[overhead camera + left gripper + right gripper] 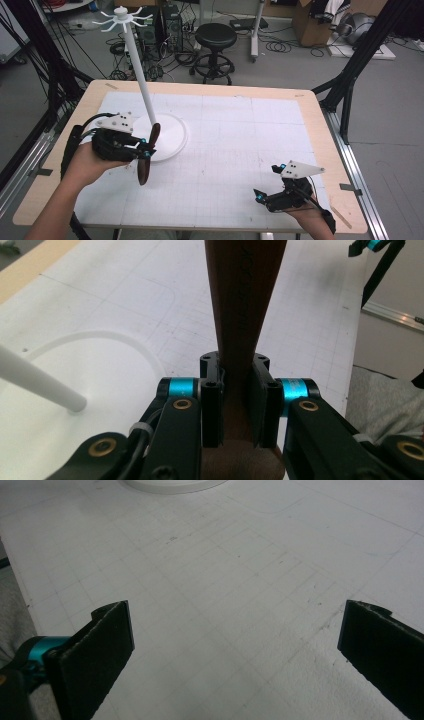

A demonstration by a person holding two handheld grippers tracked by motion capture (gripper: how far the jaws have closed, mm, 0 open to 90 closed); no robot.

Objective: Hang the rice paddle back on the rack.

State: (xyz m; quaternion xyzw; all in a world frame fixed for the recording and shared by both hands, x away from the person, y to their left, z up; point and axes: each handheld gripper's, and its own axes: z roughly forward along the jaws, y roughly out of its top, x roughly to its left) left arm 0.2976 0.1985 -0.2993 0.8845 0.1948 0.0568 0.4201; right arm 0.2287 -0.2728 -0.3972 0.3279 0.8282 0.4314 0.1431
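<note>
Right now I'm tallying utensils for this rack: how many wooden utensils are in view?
1. The wooden utensil is clamped in the left tool, beside the white stand's base. The right tool holds nothing.

Evenly lit from overhead, soft faint shadows on the mat (240, 145). Slightly soft and low-resolution throughout. Blurred close up: jaws in both gripper views, spoon (240, 315) handle dark, little glare.

No readable text, labels, brands or nos. anywhere. Faint dark marks run down the brown wooden handle (243, 300) in the left gripper view, too blurred to make out.
</note>
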